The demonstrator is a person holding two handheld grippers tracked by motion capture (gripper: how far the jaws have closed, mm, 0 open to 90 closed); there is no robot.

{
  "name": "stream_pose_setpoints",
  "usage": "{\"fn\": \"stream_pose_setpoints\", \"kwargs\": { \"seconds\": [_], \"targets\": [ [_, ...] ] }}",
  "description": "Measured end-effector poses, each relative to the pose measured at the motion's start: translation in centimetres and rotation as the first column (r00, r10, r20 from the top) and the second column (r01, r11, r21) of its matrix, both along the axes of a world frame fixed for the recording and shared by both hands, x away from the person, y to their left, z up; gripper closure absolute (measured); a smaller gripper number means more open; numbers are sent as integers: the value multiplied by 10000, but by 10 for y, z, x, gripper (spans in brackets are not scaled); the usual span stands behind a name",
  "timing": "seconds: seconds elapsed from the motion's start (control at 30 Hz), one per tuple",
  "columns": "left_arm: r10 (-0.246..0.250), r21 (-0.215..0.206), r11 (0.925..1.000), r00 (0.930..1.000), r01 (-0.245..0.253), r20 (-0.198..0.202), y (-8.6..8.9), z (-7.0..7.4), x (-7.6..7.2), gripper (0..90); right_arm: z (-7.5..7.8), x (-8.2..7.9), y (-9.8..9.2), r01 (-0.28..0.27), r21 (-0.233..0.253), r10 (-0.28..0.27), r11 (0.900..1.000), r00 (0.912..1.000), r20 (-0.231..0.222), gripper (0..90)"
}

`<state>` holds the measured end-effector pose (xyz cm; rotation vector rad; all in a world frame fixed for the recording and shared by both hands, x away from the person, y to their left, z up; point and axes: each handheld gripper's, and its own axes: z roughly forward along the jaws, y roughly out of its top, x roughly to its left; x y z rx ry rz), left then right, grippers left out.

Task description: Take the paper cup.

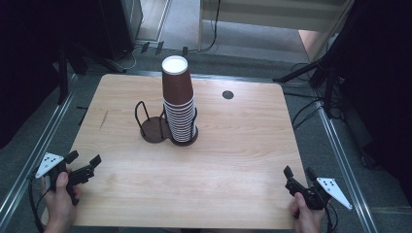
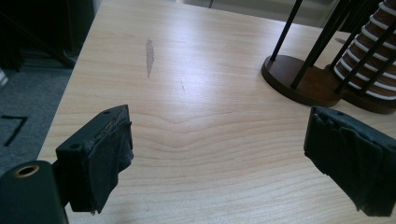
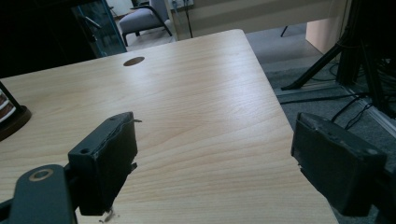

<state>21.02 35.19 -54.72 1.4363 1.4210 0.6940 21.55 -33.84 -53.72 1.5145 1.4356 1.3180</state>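
A tall stack of brown paper cups [image 1: 178, 102], turned upside down with white rims showing, stands in one bay of a dark wire-and-wood cup holder [image 1: 154, 130] at the middle of the wooden table [image 1: 233, 141]. The holder's other bay is bare. In the left gripper view the holder's base [image 2: 299, 86] and the cup stack [image 2: 369, 60] lie ahead to the right. My left gripper [image 1: 83, 158] is open near the table's front left corner. My right gripper [image 1: 299, 173] is open near the front right corner. Both hold nothing.
A dark round cable hole [image 1: 228, 94] sits in the table's far right part, also visible as the hole [image 3: 134, 61] in the right gripper view. A grey smudge [image 2: 149, 53] marks the left side. Tripod legs [image 1: 311, 68] and cables stand on the floor at right.
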Motion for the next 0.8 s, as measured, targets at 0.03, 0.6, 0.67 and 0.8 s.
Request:
{"fn": "stream_pose_setpoints", "kwargs": {
  "seconds": [0.03, 0.6, 0.67, 0.8],
  "targets": [
    [-19, 90, 10000, 10000, 19, -80, -1, 0, 1, 82, 0, 1, 2, -238, -20, 238, 9997, 9997, -38, 144],
    [-223, 30, 9997, 9990, 224, -381, -3, -5, 4, 83, 30, 6, 49, -778, -708, 805, 9944, 9962, 348, 137],
    [-231, -7, 9997, 9985, 231, -489, -3, -5, 5, 83, 34, 9, 56, -667, -964, 704, 9931, 9969, 361, 137],
    [-288, -27, 9996, 9981, 287, -544, -2, -5, 6, 83, 41, 14, 78, -946, -1499, 991, 9842, 9948, 228, 127]
  ]
}}
